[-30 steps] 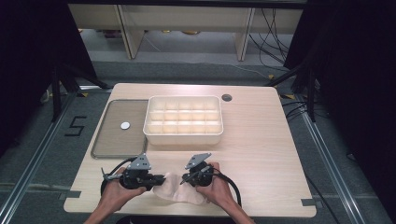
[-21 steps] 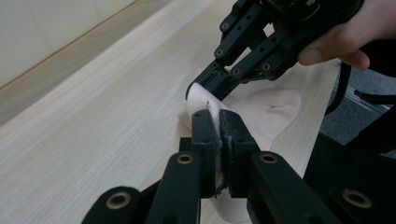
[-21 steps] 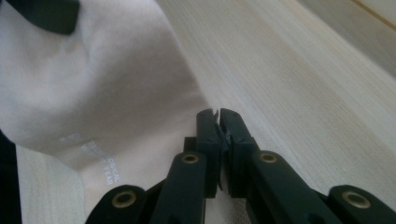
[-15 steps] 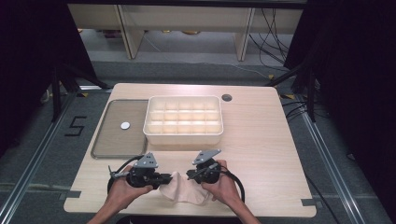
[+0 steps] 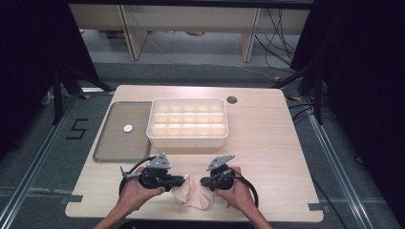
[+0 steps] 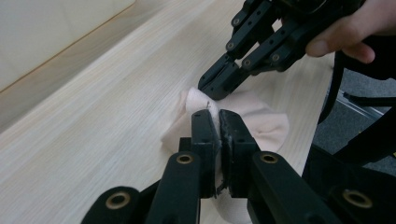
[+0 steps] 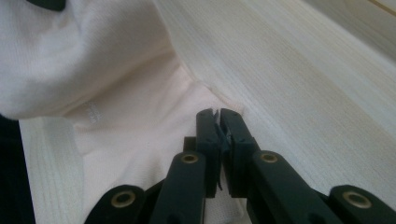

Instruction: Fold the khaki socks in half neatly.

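Left gripper view: pale cloth (image 6: 261, 121) pinched between the closed fingers (image 6: 204, 133).

One pale cloth (image 5: 193, 193), one compartment box (image 5: 187, 122) (cream), one tray (image 5: 114, 138), two grippers.

left gripper (image 5: 180, 180) slid left, away from the tray | right gripper (image 5: 204, 182) slid right | pink cloth (image 5: 193, 193) between them now pulled wider, more showing
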Motion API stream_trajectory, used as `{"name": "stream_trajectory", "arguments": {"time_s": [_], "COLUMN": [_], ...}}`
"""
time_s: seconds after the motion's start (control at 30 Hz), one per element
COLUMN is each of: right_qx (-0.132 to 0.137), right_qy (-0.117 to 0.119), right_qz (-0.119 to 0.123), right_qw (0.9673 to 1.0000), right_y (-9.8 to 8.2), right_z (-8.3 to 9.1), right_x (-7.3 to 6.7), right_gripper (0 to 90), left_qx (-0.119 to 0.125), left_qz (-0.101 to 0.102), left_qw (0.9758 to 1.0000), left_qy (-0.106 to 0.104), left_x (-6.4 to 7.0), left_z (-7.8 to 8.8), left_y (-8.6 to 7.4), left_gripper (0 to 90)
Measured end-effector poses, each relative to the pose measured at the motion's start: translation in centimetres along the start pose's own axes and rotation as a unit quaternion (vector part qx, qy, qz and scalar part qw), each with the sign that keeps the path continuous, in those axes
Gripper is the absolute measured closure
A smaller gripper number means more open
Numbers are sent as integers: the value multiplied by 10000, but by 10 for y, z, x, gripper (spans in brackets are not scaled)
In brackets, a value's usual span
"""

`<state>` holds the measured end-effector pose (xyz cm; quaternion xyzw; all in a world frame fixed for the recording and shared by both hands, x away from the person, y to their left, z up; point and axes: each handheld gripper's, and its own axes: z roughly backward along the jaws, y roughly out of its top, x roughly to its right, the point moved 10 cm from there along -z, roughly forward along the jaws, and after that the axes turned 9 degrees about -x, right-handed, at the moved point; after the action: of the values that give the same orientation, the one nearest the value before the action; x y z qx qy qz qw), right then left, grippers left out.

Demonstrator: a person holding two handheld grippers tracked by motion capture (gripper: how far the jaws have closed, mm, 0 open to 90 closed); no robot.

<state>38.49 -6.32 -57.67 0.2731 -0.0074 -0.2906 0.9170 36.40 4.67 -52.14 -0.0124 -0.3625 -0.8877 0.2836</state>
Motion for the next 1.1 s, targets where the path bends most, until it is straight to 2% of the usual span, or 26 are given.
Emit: {"name": "stream_trajectory", "arguments": {"time_s": [0.1, 0.13, 0.3, 0.33, 0.37, 0.4, 0.47, 0.53, 0.63, 0.7, 0.87, 0.97, 1.03, 1.1], "right_qx": [-65, 3, 82, 219, 219, 239, 312, 392, 431, 449, 532, 512, 570, 581], "right_qy": [77, 78, 105, 123, 123, 119, 72, 73, 35, 73, -26, 3, 33, -42], "right_qz": [-141, -99, -150, -227, -227, -247, -243, -299, -328, -345, -322, -416, -398, -411], "right_qw": [9998, 9999, 9998, 9994, 9994, 9993, 9992, 9988, 9985, 9984, 9981, 9978, 9976, 9975], "right_y": [-1, 0, 0, 2, 2, 3, 5, 4, 2, 2, 1, -3, -4, -6], "right_z": [0, 0, 2, 4, 4, 12, 14, 22, 24, 28, 35, 38, 39, 42], "right_x": [-2, 0, 3, 4, 4, 6, 8, 11, 13, 14, 18, 19, 18, 20], "right_gripper": [869, 865, 846, 844, 844, 840, 839, 833, 829, 826, 818, 815, 815, 814], "left_qx": [-18, -57, -163, -184, -184, -271, -283, -304, -327, -319, -293, -254, -233, -177], "left_qz": [-66, -52, -105, -41, -41, -66, -120, -4, -57, -28, 15, 81, 83, 84], "left_qw": [10000, 9999, 9998, 9998, 9998, 9996, 9994, 9994, 9993, 9993, 9992, 9988, 9985, 9982], "left_qy": [-9, -65, -81, -108, -108, -90, -131, -162, -155, -176, -290, -399, -491, -565], "left_x": [2, 5, 7, 7, 7, 6, 6, 7, 7, 7, 11, 14, 17, 21], "left_z": [-4, -9, -19, -25, -25, -30, -34, -41, -43, -44, -49, -51, -52, -50], "left_y": [4, 6, 7, 8, 8, 6, 6, 6, 7, 8, 11, 14, 16, 19], "left_gripper": [848, 848, 847, 847, 846, 846, 846, 844, 837, 832, 813, 778, 738, 711]}}
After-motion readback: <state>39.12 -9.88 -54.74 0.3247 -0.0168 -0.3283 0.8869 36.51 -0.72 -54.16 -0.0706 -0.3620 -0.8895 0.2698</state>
